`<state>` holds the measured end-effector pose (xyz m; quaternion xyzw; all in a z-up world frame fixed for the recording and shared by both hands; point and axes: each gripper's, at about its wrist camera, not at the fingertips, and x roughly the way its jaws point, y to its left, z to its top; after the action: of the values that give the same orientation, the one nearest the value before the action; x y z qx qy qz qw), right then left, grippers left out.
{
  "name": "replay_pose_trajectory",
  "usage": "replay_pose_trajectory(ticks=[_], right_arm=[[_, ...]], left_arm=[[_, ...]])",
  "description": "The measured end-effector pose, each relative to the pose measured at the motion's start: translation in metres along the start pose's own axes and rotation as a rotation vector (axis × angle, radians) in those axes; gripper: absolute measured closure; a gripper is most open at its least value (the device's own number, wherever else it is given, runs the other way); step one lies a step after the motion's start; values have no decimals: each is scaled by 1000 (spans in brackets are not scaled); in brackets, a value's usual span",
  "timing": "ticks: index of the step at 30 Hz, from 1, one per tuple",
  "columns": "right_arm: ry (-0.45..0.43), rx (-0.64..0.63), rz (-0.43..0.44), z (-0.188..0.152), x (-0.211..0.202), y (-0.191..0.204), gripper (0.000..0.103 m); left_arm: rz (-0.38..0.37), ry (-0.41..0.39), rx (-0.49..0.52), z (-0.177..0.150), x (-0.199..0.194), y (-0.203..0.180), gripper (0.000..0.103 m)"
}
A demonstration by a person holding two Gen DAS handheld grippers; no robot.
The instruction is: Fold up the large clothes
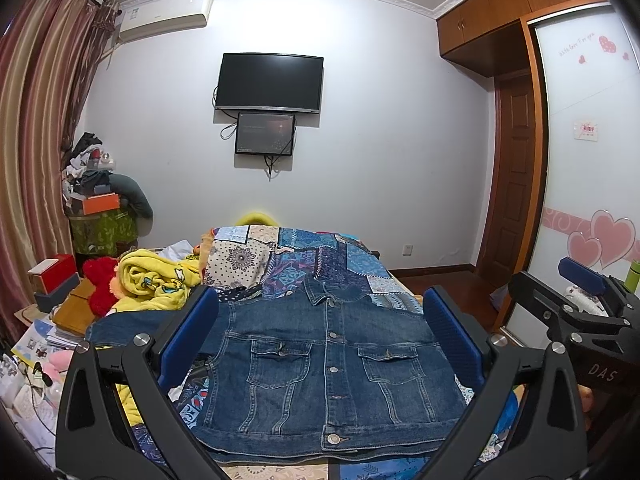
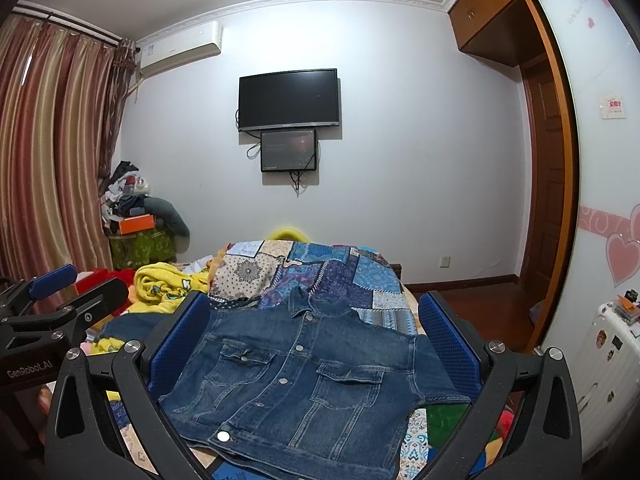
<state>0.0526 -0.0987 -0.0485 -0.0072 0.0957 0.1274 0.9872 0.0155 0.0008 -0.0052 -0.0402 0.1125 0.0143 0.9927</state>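
Observation:
A dark blue denim jacket (image 1: 320, 368) lies flat, front up and buttoned, on a patchwork bed cover (image 1: 320, 256). It also shows in the right wrist view (image 2: 296, 380). One sleeve lies out to the left (image 1: 120, 326). My left gripper (image 1: 320, 344) is open, held above the jacket's near part, empty. My right gripper (image 2: 308, 352) is open too, above the jacket, empty. The right gripper shows at the right of the left wrist view (image 1: 580, 300). The left gripper shows at the left of the right wrist view (image 2: 60, 300).
A yellow blanket (image 1: 156, 280) and a red plush toy (image 1: 102, 284) lie left of the jacket. Boxes and papers (image 1: 52, 312) crowd the left side. A wardrobe with heart stickers (image 1: 592, 160) and a white suitcase (image 2: 608, 360) stand at the right. A TV (image 1: 270, 82) hangs on the far wall.

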Motion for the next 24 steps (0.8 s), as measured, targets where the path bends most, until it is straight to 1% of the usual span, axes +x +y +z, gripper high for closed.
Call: replay_pose_trajectory(ticks=[7,12,18,24], right_arm=[[21,0,-4,-2,11,0,0],[51,7,1,-6,25,3,0],[115,-11,8,-15,53,12,0],[202,-19,10,-27,92,20,0]], left_arm=[[-6,6,-14,-1,5,2,0],[-4,27,-23,-3,19,11,0],[12,74,-56,-9,50,35,0],[68,150,-107,-22,99,77,0]])
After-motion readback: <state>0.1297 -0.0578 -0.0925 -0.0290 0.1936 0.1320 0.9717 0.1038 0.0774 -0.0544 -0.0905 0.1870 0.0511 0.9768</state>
